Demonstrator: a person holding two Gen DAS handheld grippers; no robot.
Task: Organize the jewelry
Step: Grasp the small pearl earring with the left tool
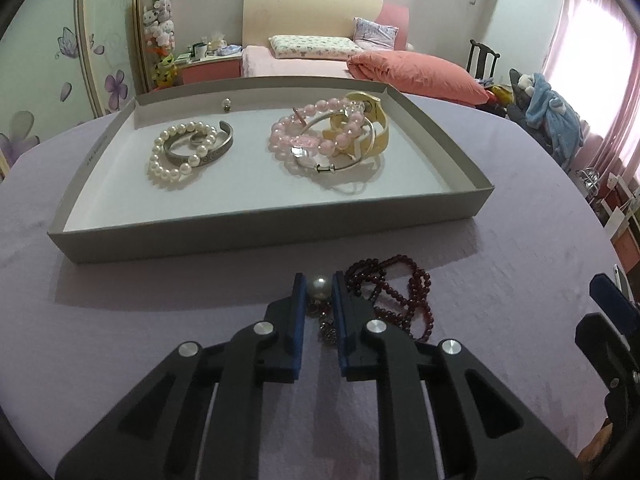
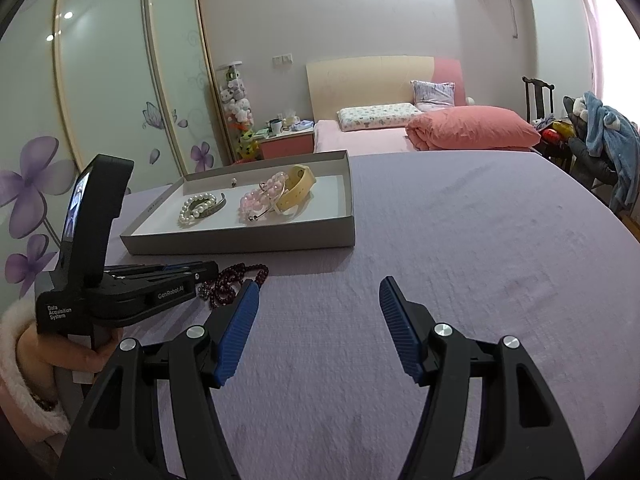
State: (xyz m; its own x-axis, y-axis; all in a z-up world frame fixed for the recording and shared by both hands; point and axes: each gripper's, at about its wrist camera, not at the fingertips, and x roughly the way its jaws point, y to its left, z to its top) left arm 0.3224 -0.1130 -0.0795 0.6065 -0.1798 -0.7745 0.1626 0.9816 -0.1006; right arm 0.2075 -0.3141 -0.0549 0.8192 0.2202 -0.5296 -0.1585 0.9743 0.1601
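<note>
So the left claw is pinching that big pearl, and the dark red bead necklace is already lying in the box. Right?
Not quite. The left claw does pinch the big pearl, but the dark red bead necklace lies on the purple cloth in front of the box, as the left wrist view shows.

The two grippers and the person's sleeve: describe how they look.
Both the left gripper and the right gripper are black angular linkages with silver pivot bolts and blue ribbed pads. The left body carries white lettering and a small screen. The sleeve is pink with a white fleecy cuff.
</note>
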